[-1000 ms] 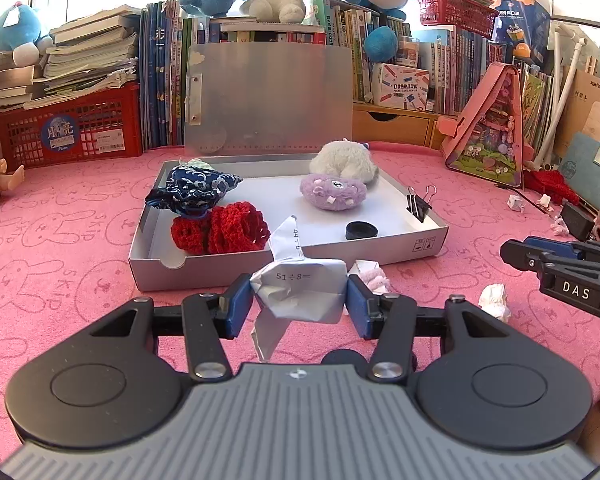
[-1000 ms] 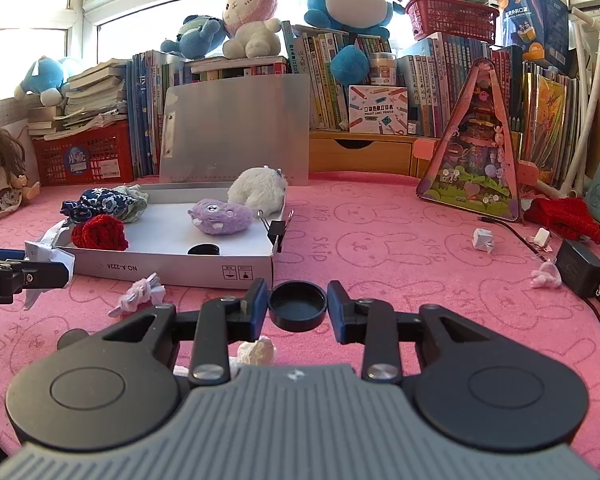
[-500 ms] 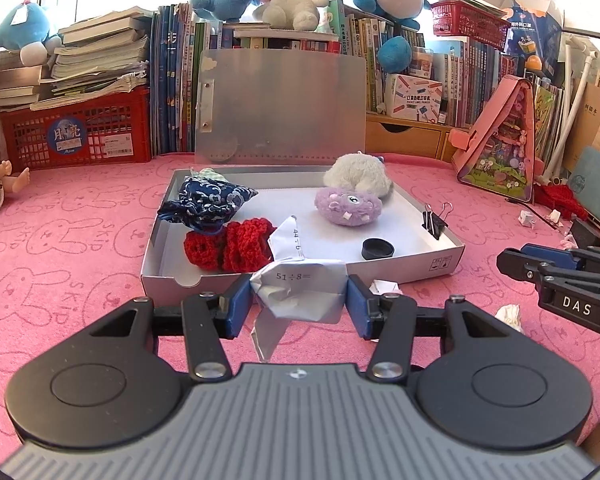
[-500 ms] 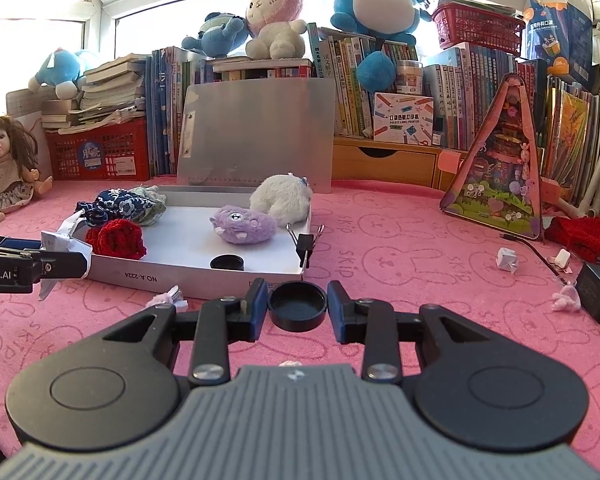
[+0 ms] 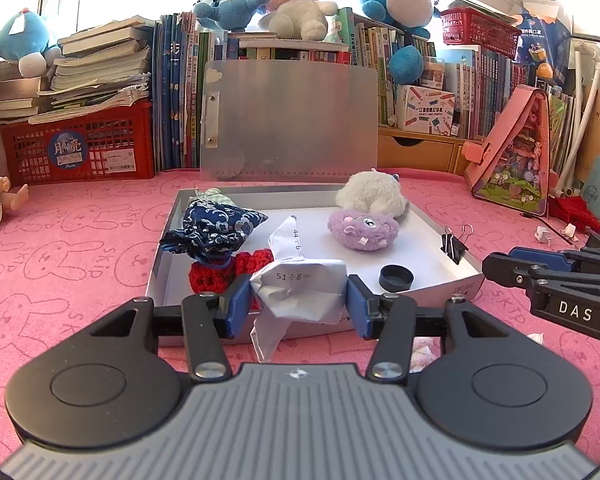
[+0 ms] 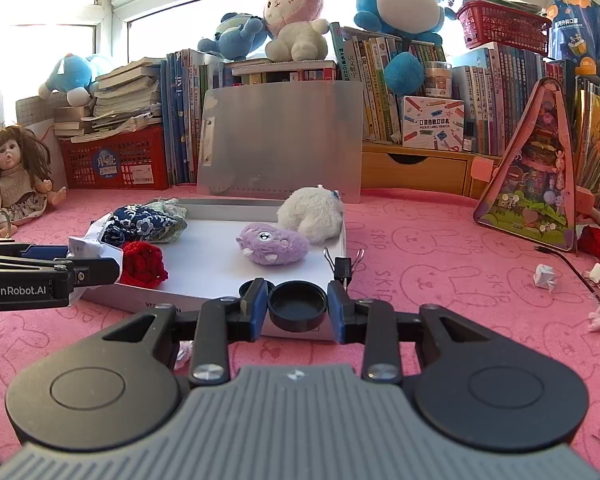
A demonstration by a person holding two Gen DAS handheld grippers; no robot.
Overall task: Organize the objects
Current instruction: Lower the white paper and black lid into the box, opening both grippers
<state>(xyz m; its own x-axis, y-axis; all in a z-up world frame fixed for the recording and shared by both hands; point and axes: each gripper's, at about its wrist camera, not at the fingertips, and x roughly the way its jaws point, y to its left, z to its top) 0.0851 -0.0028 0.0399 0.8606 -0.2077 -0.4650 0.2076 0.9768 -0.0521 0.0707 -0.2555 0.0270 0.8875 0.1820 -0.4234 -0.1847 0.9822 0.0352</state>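
My left gripper (image 5: 296, 304) is shut on a crumpled white paper (image 5: 300, 288) with printed sums, held above the front wall of the shallow white box (image 5: 456, 284). My right gripper (image 6: 298, 308) is shut on a black bottle cap (image 6: 297, 303), held just over the box's front right wall (image 6: 342, 240). In the box lie a blue patterned pouch (image 5: 212, 232), a red crocheted piece (image 6: 144, 264), a purple plush (image 6: 274, 245), a white plush (image 6: 310, 214) and another black cap (image 5: 396, 277). A black binder clip (image 6: 344, 266) grips the box's right wall. The left gripper also shows in the right wrist view (image 6: 80, 270).
A silver clipboard (image 5: 290, 120) leans upright behind the box. Books, a red crate (image 5: 80, 148) and plush toys line the back. A doll (image 6: 18, 176) sits far left. A pink triangular toy house (image 6: 540, 176) stands right. Paper scraps (image 6: 544, 276) lie on the pink mat.
Both grippers have moved forward toward the box with their loads; the box looks nearer in both views. Neither grip has changed.
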